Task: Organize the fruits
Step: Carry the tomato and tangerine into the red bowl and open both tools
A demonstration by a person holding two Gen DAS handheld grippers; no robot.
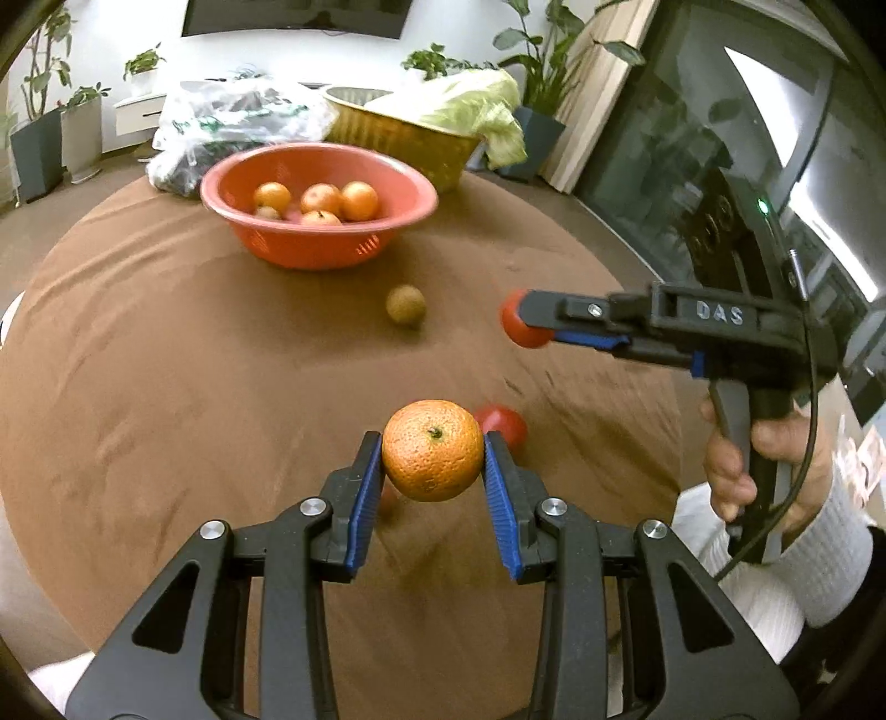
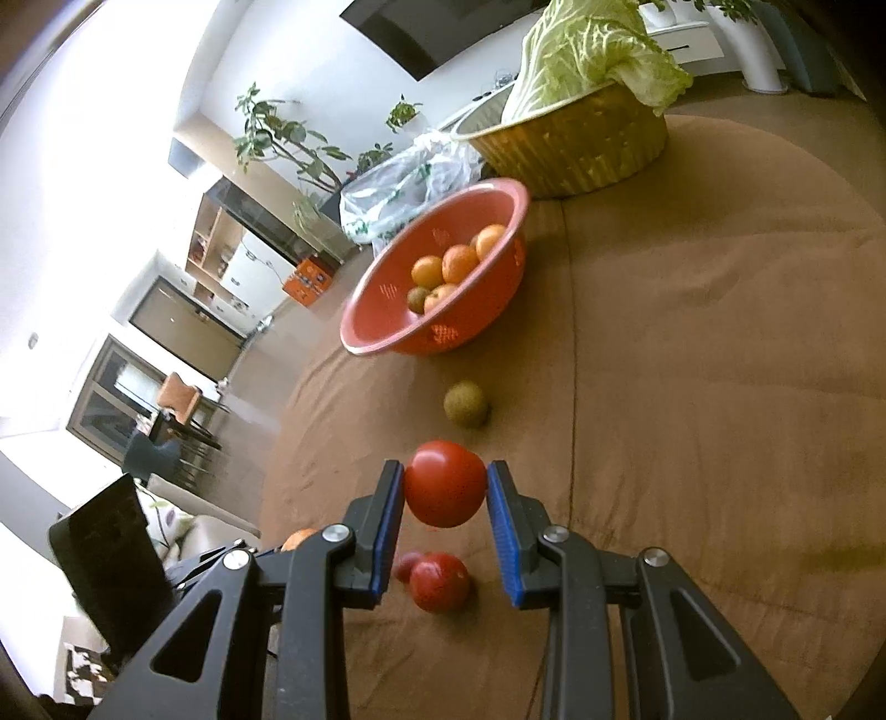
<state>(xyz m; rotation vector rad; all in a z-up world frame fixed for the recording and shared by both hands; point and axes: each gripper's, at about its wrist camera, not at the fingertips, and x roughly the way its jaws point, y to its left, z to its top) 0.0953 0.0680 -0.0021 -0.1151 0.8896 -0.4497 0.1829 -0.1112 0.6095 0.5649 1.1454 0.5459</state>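
Note:
My left gripper (image 1: 433, 451) is shut on an orange (image 1: 432, 450), held above the brown tablecloth. My right gripper (image 2: 446, 483) is shut on a red tomato (image 2: 444, 483); in the left wrist view the same right gripper (image 1: 523, 327) reaches in from the right with that tomato (image 1: 519, 332) at its tip. A red bowl (image 1: 310, 243) (image 2: 387, 332) at the far side holds several oranges (image 1: 360, 200) (image 2: 459, 263). A brownish kiwi (image 1: 406, 304) (image 2: 466, 404) lies between the bowl and both grippers. Another red tomato (image 1: 503, 423) (image 2: 440, 581) rests on the cloth below the grippers.
A gold basket (image 1: 398, 141) (image 2: 576, 152) with a cabbage (image 1: 470, 105) (image 2: 587, 50) stands behind the red bowl, next to a plastic bag (image 1: 232, 127) (image 2: 398, 188). The person's hand (image 1: 736, 471) grips the right tool. A small red fruit (image 2: 407, 565) lies beside the loose tomato.

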